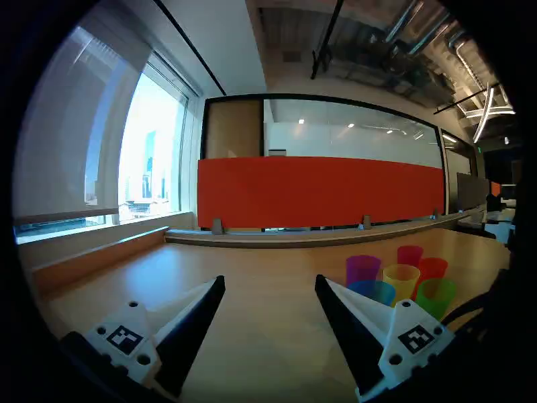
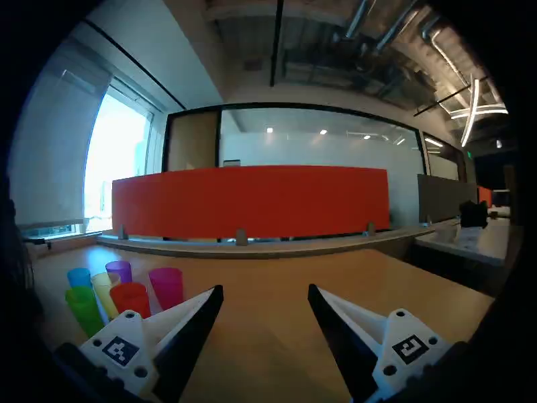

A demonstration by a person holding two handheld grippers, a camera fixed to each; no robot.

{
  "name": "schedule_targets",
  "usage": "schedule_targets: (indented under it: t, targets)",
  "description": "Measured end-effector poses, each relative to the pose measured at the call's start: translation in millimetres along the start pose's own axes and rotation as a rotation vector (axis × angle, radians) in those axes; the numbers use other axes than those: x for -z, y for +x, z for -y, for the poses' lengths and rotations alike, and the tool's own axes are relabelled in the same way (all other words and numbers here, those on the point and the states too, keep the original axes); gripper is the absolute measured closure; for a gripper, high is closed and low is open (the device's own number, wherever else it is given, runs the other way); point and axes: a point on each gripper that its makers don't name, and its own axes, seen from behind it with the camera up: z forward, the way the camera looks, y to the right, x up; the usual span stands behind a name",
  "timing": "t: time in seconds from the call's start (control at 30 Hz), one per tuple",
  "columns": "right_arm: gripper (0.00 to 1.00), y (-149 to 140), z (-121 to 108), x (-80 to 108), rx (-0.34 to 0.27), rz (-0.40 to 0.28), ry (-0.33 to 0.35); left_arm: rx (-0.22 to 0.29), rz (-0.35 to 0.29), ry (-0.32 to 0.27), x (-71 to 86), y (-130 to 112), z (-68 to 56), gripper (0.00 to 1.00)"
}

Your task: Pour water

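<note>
Several coloured plastic cups stand in a cluster on the wooden table [image 1: 268, 269]. In the left gripper view they sit to the right: purple cup [image 1: 362, 268], magenta cup [image 1: 409, 254], yellow cup [image 1: 401, 277], red cup [image 1: 433, 267], green cup [image 1: 435, 294], blue cup [image 1: 373, 291] partly behind a finger. My left gripper [image 1: 270, 282] is open and holds nothing. In the right gripper view the same cups stand at the left: magenta cup [image 2: 166, 285], red cup [image 2: 130, 297], green cup [image 2: 84, 307], yellow cup [image 2: 105, 287]. My right gripper [image 2: 265, 290] is open, nothing between its fingers.
A red divider panel [image 1: 315, 190] runs along the table's far edge, with a glass wall behind it. A bright window [image 1: 151, 161] and a wooden ledge [image 1: 94, 258] lie to the left. Another desk [image 2: 470, 242] with items stands at the right.
</note>
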Motion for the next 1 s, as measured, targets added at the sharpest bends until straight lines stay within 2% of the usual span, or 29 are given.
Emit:
schedule_targets:
  t: [0.2,1.0]
  targets:
    - [0.02,-0.9,4.7,1.5,0.022,0.0,0.006,0.0,0.0,0.0,-0.1,-0.3,-0.3,0.0]
    - [0.02,-0.8,3.7,1.4,0.021,0.003,-0.001,0.0,0.0,0.0,0.0,-0.3,-0.3,0.0]
